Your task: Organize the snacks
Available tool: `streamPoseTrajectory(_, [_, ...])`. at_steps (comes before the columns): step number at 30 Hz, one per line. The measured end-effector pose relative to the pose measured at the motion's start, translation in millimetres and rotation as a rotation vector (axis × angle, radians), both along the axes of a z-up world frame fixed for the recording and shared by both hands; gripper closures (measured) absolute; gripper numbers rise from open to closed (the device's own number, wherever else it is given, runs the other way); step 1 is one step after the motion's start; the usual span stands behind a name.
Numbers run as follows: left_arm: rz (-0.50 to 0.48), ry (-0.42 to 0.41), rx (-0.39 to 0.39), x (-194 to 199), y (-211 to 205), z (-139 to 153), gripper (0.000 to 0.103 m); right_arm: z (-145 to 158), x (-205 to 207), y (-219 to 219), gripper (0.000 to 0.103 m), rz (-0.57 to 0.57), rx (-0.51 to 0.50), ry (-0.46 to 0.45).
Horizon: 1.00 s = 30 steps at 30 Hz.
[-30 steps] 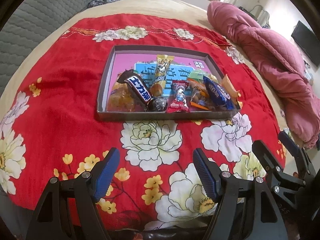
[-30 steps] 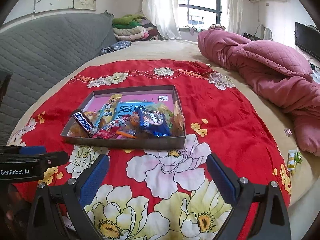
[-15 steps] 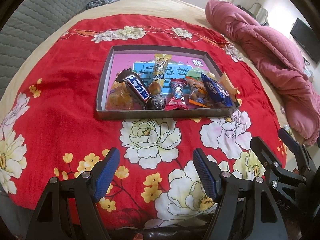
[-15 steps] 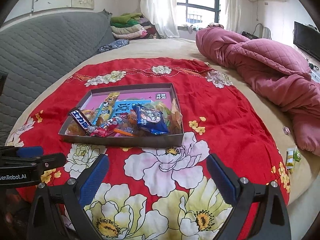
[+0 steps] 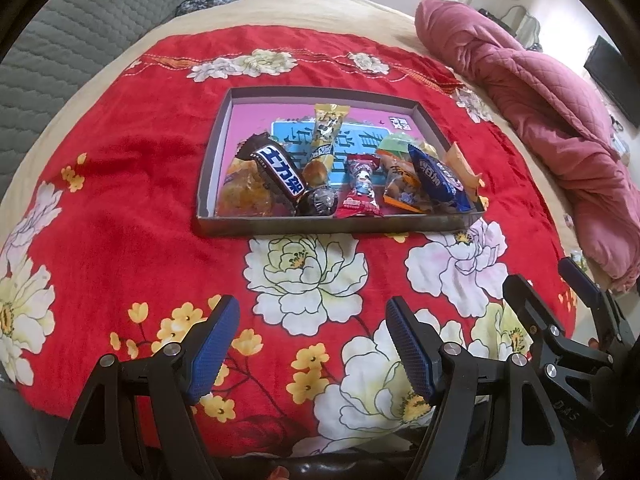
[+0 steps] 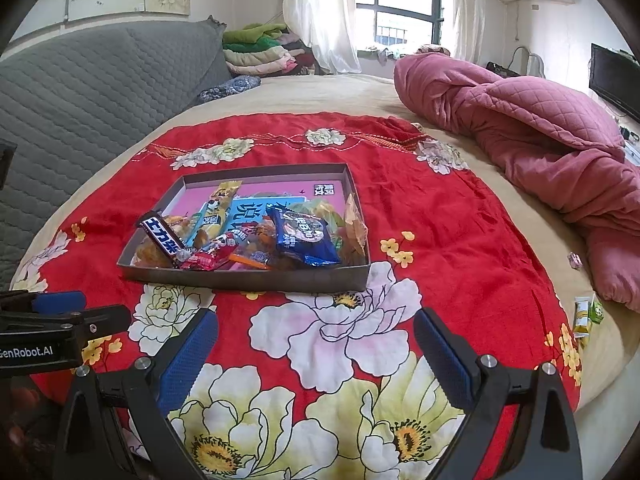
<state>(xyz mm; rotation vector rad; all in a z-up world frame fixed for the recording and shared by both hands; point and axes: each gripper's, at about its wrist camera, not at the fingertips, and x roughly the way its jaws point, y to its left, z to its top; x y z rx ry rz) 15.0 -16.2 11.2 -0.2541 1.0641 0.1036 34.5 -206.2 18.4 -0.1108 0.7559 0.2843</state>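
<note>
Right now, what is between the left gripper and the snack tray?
Only red flowered cloth lies between the left gripper and the tray, nothing else; the left wrist view shows it.

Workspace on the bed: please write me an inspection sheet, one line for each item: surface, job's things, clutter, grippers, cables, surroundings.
Surface: red floral cloth spread over a beige bed.
Job's things: shallow tray on the cloth, holding wrapped snacks, among them a dark chocolate bar, a blue packet and a yellow stick packet.
Clutter: a few small packets lie loose off the cloth, near the bed's edge.
Grippers: left gripper open, empty; right gripper open, empty; both short of the tray.
Cables: nothing seen.
Surroundings: pink quilt, grey headboard, folded laundry, window.
</note>
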Motion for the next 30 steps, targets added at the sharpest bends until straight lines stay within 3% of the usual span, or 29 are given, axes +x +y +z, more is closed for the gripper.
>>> streamPoseTrajectory(30, [0.01,0.011,0.007,1.4,3.2,-2.4,0.027,-1.2,0.2,1.9,0.004,0.002,0.0,0.004])
